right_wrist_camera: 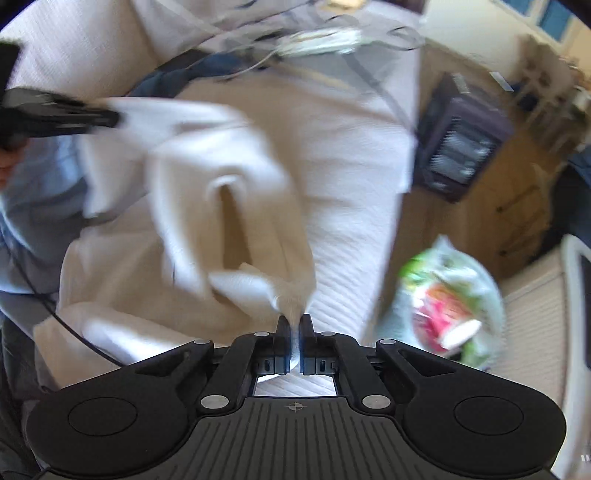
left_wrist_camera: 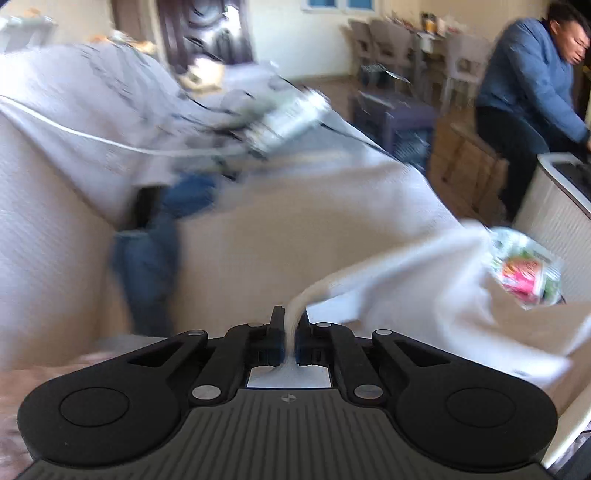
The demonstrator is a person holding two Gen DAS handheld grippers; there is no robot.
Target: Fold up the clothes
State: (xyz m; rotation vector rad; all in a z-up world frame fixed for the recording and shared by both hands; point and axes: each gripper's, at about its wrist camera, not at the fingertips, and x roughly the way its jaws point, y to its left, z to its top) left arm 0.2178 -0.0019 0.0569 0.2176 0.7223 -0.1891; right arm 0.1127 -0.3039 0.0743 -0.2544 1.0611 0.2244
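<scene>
Over a quilted cream sofa [right_wrist_camera: 351,155], both grippers pinched one white garment [right_wrist_camera: 229,173], stretched slack between left gripper [left_wrist_camera: 290,325] and right gripper [right_wrist_camera: 294,325], sagging mid-span.

A lived-in home, open-plan. A bed with a quilted white bedspread [left_wrist_camera: 295,221] fills the foreground, with blue jeans [left_wrist_camera: 147,258] lying on it near the left. Beyond its far edge, a dining table [left_wrist_camera: 436,40] ringed by grey chairs [left_wrist_camera: 384,40] stands under windows [left_wrist_camera: 336,3]. A dark plastic cabinet [left_wrist_camera: 399,122] sits on the wood-pattern floor [left_wrist_camera: 465,158]. A person in a blue sweater [left_wrist_camera: 532,74] leans over a counter at right.
</scene>
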